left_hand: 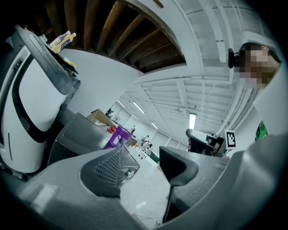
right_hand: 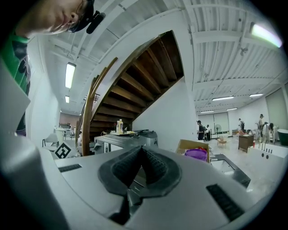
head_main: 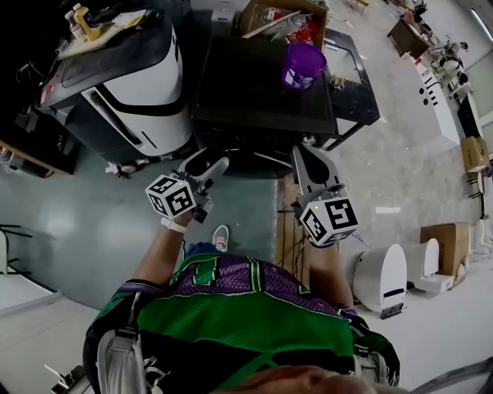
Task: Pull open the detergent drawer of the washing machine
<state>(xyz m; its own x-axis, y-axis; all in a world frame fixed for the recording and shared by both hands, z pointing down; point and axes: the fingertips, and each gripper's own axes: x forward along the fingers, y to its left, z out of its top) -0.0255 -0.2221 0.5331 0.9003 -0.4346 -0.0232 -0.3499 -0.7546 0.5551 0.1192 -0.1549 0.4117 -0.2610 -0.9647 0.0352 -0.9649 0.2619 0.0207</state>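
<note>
The washing machine (head_main: 262, 85) is the dark-topped box in the middle of the head view, seen from above; its front face and detergent drawer are hidden under the top's near edge. My left gripper (head_main: 208, 165) hovers just before that near edge at its left end, jaws open with nothing between them (left_hand: 146, 164). It looks past the machine's grey side (left_hand: 85, 134). My right gripper (head_main: 306, 158) is in front of the near edge towards the right. Its ribbed pads meet with nothing between them (right_hand: 141, 155).
A purple tub (head_main: 303, 65) stands on the washer's top, with a cardboard box (head_main: 281, 19) behind it. A white and black machine (head_main: 131, 85) with bottles on top stands to the left. A wooden pallet (head_main: 289, 231) lies on the floor by my right arm.
</note>
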